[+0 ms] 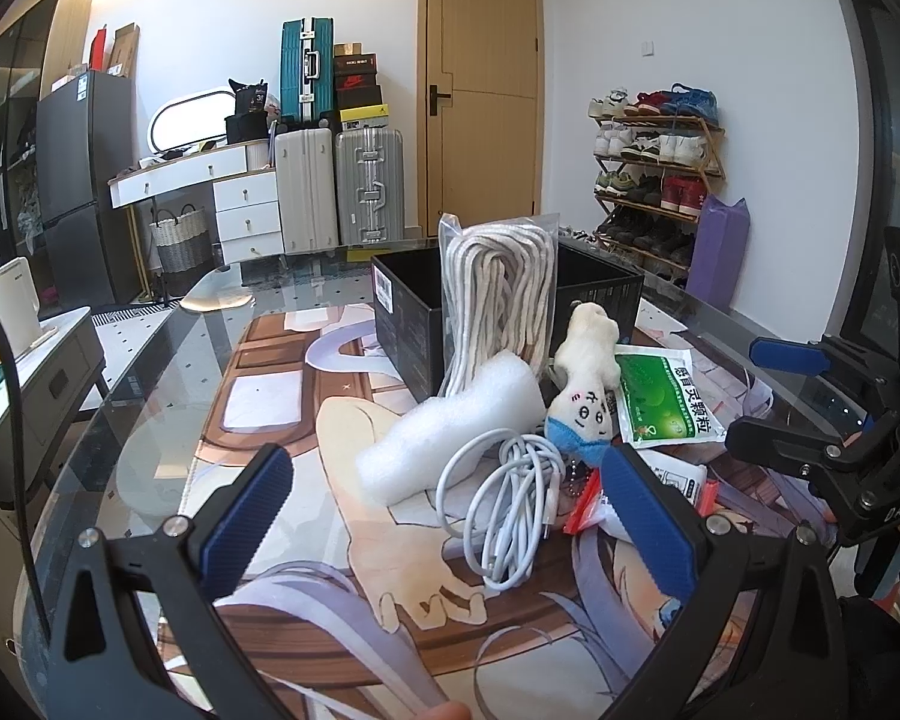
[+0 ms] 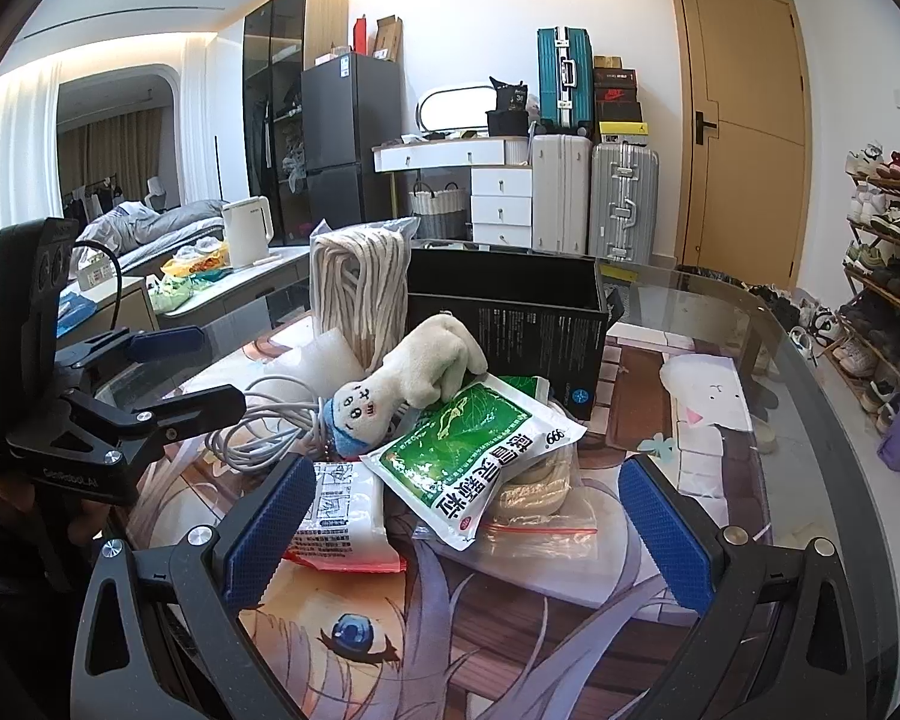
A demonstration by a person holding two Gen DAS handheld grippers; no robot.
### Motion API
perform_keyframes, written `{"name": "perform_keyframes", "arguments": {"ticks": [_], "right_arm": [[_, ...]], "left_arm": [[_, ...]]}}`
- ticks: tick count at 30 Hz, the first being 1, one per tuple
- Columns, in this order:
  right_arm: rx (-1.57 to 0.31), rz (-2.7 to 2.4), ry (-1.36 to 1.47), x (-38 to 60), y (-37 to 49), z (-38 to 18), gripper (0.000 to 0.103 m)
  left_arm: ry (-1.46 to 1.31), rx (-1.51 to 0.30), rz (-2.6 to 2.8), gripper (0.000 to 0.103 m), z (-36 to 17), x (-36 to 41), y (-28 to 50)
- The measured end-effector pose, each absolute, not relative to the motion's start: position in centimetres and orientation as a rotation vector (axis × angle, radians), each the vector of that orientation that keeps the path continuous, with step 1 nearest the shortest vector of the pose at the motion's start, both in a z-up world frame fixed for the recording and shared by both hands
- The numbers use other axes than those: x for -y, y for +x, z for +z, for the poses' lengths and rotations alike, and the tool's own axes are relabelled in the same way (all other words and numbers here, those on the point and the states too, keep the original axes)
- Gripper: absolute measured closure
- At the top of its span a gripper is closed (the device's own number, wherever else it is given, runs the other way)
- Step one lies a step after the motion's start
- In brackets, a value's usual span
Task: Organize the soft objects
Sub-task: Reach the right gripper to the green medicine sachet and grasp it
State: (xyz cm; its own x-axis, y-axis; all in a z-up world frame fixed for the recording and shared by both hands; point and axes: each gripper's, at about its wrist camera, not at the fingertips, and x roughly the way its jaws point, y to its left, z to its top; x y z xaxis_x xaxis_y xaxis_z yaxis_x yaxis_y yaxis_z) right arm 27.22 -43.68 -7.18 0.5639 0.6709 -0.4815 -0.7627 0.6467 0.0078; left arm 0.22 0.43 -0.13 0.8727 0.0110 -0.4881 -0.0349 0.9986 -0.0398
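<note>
both blue-padded grippers, left gripper (image 1: 444, 516) and right gripper (image 2: 468, 531), spread wide, holding nothing. soft pile, white plush toy with blue cap (image 2: 411, 387) and green printed sachet (image 2: 471, 450) included, heaped before open black cardboard box (image 2: 510, 300). judged: sorting not begun; next, closing on one soft item, lifting into box.

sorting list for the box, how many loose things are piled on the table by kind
Rope bundles in clear bags: 2, one tall, one coiled
Foam roll: 1
Plush toy: 1
White cable: 1
Green sachet: 1
White printed packet: 1
Total: 7, beside the black box
</note>
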Motion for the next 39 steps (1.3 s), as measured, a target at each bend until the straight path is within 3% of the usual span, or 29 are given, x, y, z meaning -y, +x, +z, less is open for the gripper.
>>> {"name": "perform_keyframes", "arguments": {"ticks": [39], "right_arm": [[-0.719, 0.646, -0.252, 37.8, 33.2, -7.5, 0.000]], "left_arm": [[-0.076, -0.543, 0.034, 0.000, 0.5, -2.8, 2.2]]}}
